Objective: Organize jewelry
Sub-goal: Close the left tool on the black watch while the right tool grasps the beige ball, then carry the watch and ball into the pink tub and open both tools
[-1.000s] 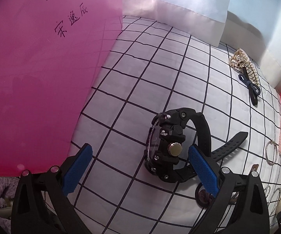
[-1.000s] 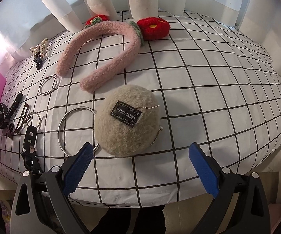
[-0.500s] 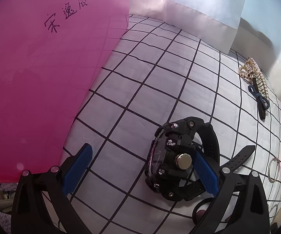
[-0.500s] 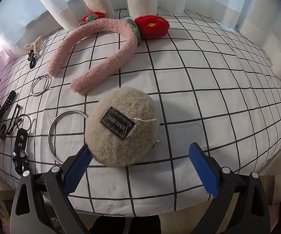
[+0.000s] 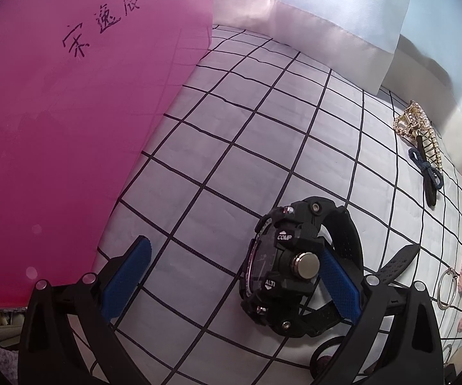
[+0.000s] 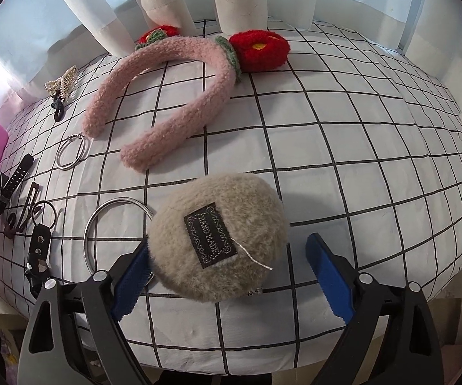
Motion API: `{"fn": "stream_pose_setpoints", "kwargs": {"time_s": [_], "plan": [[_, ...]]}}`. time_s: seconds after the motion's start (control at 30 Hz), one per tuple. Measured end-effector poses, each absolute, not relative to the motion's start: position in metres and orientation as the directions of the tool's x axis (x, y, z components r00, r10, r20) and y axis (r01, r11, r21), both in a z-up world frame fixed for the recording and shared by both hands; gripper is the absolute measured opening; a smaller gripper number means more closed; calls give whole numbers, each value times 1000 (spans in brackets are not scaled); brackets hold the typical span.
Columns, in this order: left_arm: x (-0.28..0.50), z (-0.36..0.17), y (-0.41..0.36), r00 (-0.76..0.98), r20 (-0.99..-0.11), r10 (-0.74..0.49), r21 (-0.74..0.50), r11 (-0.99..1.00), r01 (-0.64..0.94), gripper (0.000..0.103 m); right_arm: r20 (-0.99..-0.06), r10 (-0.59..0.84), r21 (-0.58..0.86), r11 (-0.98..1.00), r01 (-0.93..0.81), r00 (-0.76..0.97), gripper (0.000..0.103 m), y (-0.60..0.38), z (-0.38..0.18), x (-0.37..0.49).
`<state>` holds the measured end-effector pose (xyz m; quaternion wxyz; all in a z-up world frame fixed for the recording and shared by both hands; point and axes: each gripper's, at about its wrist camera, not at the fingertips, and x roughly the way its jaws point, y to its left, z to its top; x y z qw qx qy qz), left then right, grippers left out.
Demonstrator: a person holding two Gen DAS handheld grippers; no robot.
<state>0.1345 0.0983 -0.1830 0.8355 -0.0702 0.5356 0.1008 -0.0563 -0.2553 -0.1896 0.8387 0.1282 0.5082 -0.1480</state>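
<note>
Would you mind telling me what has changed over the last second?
The right hand-held gripper has just been closing around the fuzzy pouch, left pad touching. The left hand-held gripper shifted so its right pad meets the watch. Headband and rings unmoved.

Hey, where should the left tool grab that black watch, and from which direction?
Grip the black watch across its chunky case, coming down from above. It lies tipped on its side with the crown button facing up, so the dial and back make opposing faces. The left tool is open, one finger already beside the case.
</note>
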Motion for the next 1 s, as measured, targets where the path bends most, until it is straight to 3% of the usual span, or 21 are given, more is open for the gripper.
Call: {"fn": "stream_pose_setpoints", "kwargs": {"time_s": [0.03, 0.13, 0.2, 0.27, 0.53, 1.0], "plan": [[133, -182, 97, 408, -908, 95, -8, 970, -243, 93, -889, -124, 55, 927, 371, 441, 66, -254, -188, -56], [128, -175, 90, 429, -899, 88, -12, 975, -224, 67, -887, -103, 79, 927, 366, 451, 64, -257, -186, -57], [127, -171, 86, 435, -897, 79, -17, 977, -213, 39, -884, -90, 97, 925, 368, 459, 62, -259, -185, -59], [126, -169, 82, 436, -897, 67, -24, 979, -201, 24, -881, -78, 113, 922, 369, 466, 61, -262, -184, -60], [110, -157, 74, 447, -894, 26, -55, 984, -168, 23, -868, -54, 148, 921, 361, 493, 61, -269, -173, -65], [66, -73, 43, 547, -837, -9, -77, 992, -101, 23, -806, 26, 196, 954, 226, 591, 61, -264, -100, -61]]}}
